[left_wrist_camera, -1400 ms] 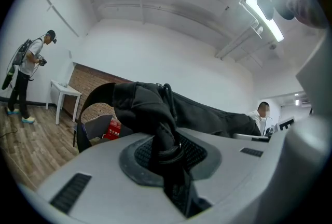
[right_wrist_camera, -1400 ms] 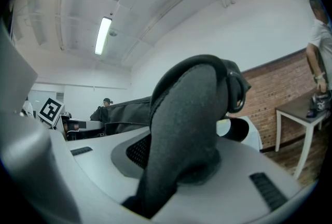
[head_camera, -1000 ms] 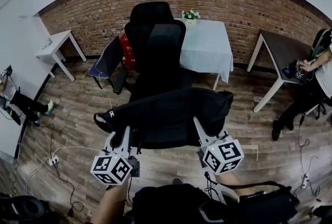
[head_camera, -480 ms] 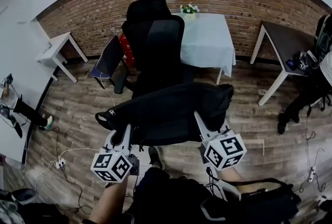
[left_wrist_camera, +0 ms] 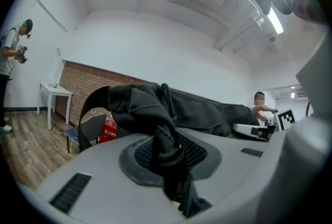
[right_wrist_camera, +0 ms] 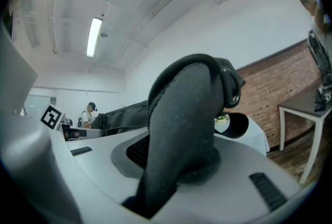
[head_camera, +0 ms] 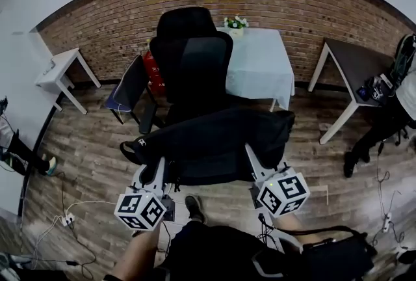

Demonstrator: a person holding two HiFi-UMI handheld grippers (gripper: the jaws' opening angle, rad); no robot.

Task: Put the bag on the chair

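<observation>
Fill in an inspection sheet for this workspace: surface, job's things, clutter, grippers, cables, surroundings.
Surface: wooden floor, plank pattern.
Job's things: black bag held over the seat of the black office chair; contact with the seat cannot be told.
Clutter: folding chair, red box, second black bag low right.
Grippers: left gripper, jaws shut on the bag's strap; right gripper, jaws shut on its padded end.
Cables: leads and power strip on the floor at left; more leads at right.
Surroundings: brick wall, cloth-covered table, white side table, dark table, person at right.
</observation>
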